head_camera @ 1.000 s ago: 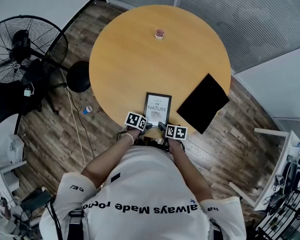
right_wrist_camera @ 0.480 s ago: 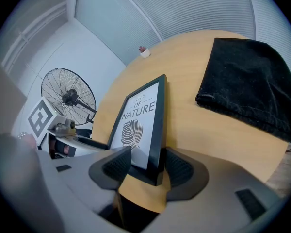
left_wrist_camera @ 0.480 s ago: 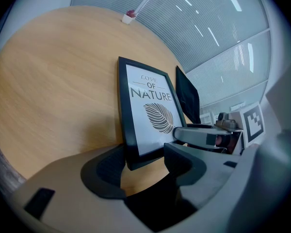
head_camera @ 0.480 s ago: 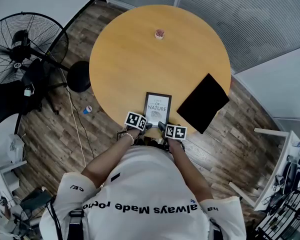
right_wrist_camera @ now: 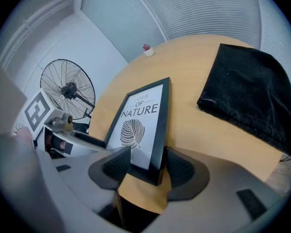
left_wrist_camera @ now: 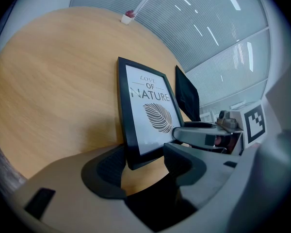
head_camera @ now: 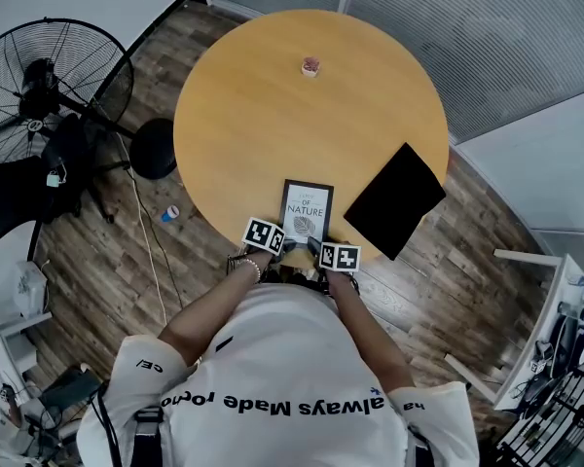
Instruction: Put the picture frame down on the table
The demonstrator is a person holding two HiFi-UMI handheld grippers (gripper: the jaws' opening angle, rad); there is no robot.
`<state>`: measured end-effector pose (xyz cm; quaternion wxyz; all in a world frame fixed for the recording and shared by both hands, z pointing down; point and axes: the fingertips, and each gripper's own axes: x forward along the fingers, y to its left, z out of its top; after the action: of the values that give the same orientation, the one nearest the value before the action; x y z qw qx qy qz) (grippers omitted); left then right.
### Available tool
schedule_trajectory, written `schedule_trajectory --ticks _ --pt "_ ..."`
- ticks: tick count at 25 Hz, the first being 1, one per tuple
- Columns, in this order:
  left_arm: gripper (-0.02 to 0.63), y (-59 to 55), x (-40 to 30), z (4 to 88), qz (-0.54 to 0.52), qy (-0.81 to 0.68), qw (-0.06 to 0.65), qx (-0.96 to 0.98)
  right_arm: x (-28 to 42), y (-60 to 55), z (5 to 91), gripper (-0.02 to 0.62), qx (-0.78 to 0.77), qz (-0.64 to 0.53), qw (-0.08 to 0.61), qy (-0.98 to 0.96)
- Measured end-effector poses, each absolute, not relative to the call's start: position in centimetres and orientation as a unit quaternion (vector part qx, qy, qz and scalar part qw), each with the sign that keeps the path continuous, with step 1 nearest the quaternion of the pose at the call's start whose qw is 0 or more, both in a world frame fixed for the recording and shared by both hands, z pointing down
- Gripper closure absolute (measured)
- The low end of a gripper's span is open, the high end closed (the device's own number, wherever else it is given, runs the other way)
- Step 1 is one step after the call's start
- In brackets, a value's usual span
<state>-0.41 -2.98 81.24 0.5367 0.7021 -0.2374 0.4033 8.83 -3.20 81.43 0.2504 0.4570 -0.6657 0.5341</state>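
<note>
The black picture frame point(head_camera: 307, 212), with a "NATURE" leaf print, lies on the round wooden table point(head_camera: 273, 95) at its near edge. My left gripper point(head_camera: 284, 245) is at the frame's near left corner and my right gripper point(head_camera: 316, 247) at its near right corner. In the left gripper view the frame point(left_wrist_camera: 145, 110) sits slanted between the spread jaws of the left gripper point(left_wrist_camera: 140, 161), with table wood showing beside it. In the right gripper view the frame point(right_wrist_camera: 143, 118) sits the same way in the right gripper point(right_wrist_camera: 145, 161), its outer edge against the right pad point(right_wrist_camera: 177, 166).
A black cloth point(head_camera: 394, 200) lies right of the frame and hangs over the table's rim. A small pink object point(head_camera: 310, 66) stands at the far side. A floor fan point(head_camera: 49, 86) and a dark chair stand to the left.
The right gripper has shifted very slightly to the left along the frame's near edge. The frame and the left gripper stay where they were.
</note>
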Motion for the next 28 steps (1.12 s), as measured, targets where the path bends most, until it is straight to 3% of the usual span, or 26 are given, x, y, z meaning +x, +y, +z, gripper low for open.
schedule_trajectory --ticks 28 --pt "0.362 -2.57 -0.30 80.95 0.389 -0.237 0.544 0.705 9.14 -2.70 81.51 0.367 0.462 0.528 0.258 -0.664"
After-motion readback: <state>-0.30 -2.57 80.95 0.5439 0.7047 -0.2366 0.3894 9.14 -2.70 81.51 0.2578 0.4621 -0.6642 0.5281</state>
